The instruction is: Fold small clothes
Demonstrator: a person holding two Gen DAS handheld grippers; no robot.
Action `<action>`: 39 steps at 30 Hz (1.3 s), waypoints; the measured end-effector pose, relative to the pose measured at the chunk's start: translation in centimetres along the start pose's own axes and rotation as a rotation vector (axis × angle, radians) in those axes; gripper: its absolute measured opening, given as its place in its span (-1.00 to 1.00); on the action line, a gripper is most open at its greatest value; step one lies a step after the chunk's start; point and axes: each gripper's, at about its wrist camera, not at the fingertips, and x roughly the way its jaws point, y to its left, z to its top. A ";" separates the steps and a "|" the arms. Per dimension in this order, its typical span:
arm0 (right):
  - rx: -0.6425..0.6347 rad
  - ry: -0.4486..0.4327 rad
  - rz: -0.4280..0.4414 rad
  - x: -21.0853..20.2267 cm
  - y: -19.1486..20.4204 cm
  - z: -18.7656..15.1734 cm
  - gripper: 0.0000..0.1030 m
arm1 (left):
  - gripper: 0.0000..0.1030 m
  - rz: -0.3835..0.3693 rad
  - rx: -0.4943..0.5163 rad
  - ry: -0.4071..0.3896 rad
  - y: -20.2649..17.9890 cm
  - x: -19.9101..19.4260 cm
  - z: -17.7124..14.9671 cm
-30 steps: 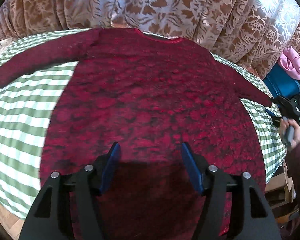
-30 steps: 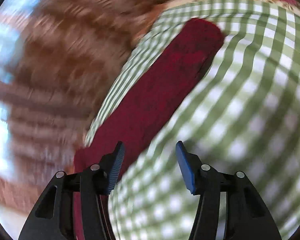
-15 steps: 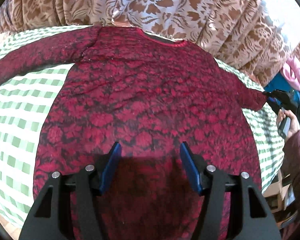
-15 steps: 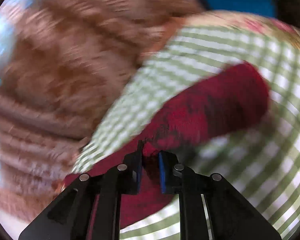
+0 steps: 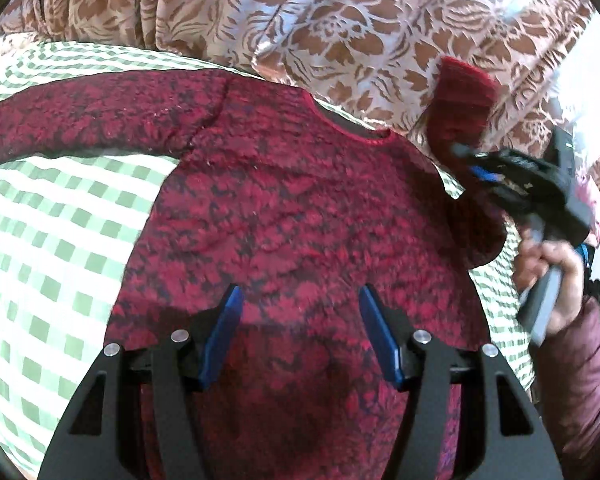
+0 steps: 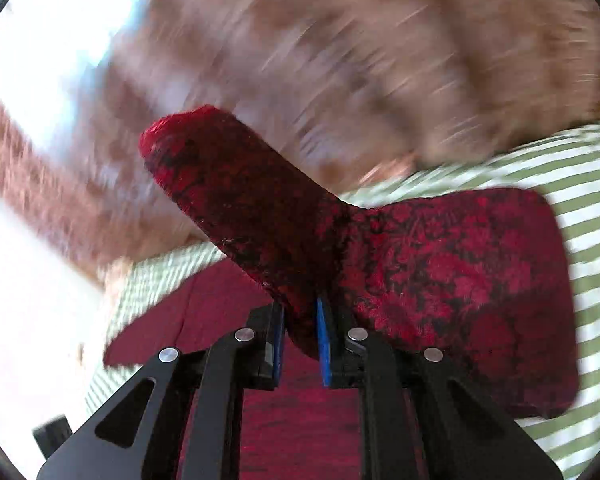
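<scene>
Red-and-black patterned sweater lies flat, front up, on my checked bed; its right sleeve is lifted, cuff sticking up.

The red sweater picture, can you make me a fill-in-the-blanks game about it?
1. The right gripper is shut on the sweater's ____.
2. The sweater lies on a cloth checked white and ____.
3. The left gripper has its jaws ____, holding nothing.

Missing words: sleeve; green; open

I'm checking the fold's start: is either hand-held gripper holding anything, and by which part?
The right hand-held gripper is shut on the red sweater's sleeve, short of the cuff, lifting it. The left hand-held gripper is open above the sweater, holding nothing.
</scene>
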 end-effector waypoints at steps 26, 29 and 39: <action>0.214 -0.085 -0.101 -12.3 -11.1 -8.5 0.32 | -0.42 0.047 -0.083 0.047 0.3 11.1 11.6; 0.211 -0.088 -0.104 -10.8 -11.3 -7.5 0.22 | -0.81 0.076 -0.043 0.027 -0.4 10.9 12.0; 0.043 0.019 -0.282 -0.3 -8.1 -5.9 0.16 | -0.82 0.196 0.001 -0.095 0.7 7.0 12.9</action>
